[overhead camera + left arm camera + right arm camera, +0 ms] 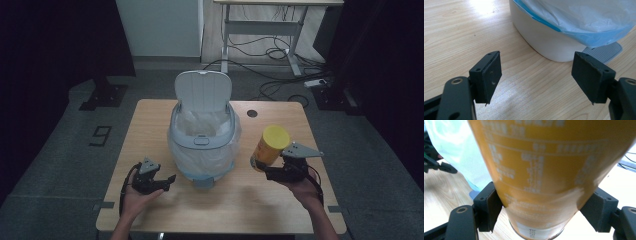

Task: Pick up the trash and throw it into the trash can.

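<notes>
Yellow-lidded canister [269, 146] is clamped between the jaws of the right gripper [265, 171], raised off the wooden table [150, 120] right of the white lined bin [202, 134], lid up. Left gripper [167, 181] is held spread, empty, near the bin's base.

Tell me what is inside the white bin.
The white bin, lid up, holds a pale plastic liner bag draped over its rim. No rubbish shows near the top; the bottom is hidden by the front wall and the bag folds.
</notes>
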Available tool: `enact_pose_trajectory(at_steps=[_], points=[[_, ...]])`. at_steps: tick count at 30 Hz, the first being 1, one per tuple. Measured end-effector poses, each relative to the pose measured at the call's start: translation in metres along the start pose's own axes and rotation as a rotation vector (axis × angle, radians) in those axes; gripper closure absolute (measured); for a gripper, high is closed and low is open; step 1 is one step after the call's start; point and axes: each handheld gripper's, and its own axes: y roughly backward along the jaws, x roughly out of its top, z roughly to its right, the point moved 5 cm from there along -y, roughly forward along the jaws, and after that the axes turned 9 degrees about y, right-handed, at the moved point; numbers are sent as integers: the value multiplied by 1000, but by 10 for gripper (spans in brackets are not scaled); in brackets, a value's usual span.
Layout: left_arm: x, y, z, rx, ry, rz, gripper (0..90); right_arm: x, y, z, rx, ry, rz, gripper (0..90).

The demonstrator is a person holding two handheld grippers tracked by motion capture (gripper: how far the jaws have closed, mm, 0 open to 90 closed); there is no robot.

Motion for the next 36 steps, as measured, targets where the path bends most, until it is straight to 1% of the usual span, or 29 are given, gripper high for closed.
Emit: enact_pose_trajectory(at_steps=[1, 2, 4, 6, 7, 9, 17, 18, 22, 24, 36], points=[[0, 0, 0, 0, 0, 0, 241, 0, 0, 0, 0, 0, 0, 241], [0, 0, 0, 0, 0, 1, 241, 6, 1, 0, -2, 2, 6, 241], [0, -1, 1, -1, 2, 1, 242, 10, 2, 0, -7, 9, 12, 241], [-1, -1, 1, -1, -2, -6, 241, 18, 4, 0, -4, 9, 19, 241], [-1, -1, 1, -1, -2, -6, 241, 18, 4, 0, -4, 9, 19, 241], [-1, -2, 1, -1, -1, -6, 241, 25, 6, 0, -3, 15, 22, 241], [-1, -2, 1, -2, 4, -6, 241, 39, 10, 1, 3, 21, 32, 241], [-1, -2, 1, -2, 3, -7, 241, 44, 11, 2, 3, 22, 36, 241], [-1, -2, 1, -3, 3, -9, 241, 50, 11, 2, 3, 28, 41, 241], [-1, -2, 0, -2, 5, -10, 242, 57, 11, 3, 3, 35, 46, 241], [-1, -2, 0, 5, 10, -5, 248, 77, 12, 2, 8, 60, 59, 241]])
